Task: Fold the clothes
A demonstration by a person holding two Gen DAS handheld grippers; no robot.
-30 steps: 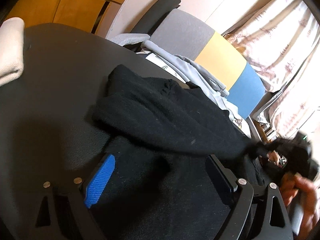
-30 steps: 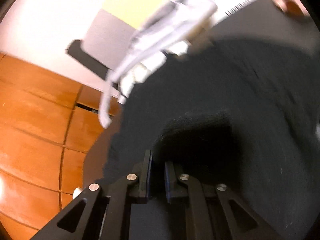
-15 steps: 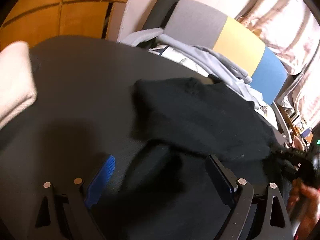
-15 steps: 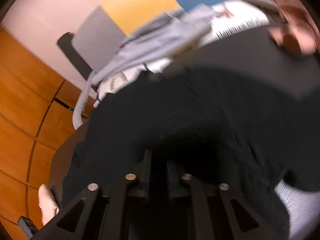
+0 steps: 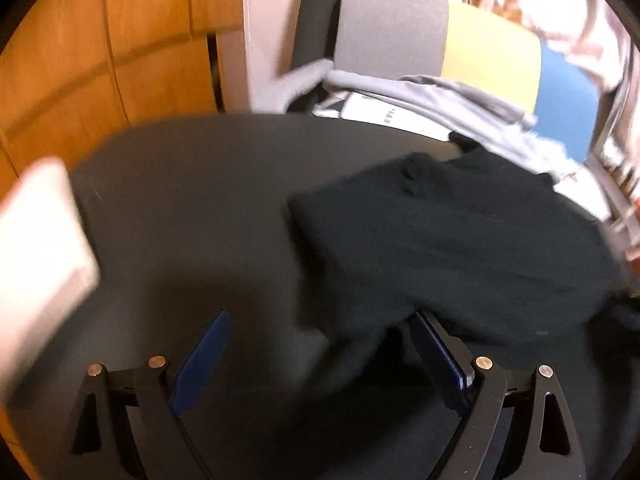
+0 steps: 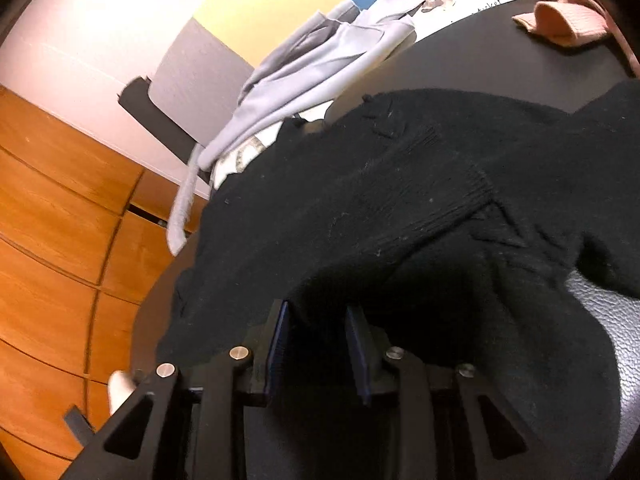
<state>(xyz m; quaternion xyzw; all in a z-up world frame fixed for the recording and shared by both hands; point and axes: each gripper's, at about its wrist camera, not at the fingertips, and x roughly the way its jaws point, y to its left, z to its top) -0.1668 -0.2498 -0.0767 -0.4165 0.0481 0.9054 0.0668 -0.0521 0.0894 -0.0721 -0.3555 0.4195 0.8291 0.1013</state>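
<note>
Right wrist view: the black sweater is seen partly folded on the dark worktop, the right tool opening off its edge and the left tool spread wide and empty, with further folds judged outstanding

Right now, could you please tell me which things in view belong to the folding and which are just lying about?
In the job:
- black sweater on the dark table
- right tongs, opening, sweater between the pads
- left tongs, open wide

Lying about:
- grey garment
- pink cloth
- cream cloth
- colour-block cushion
</note>
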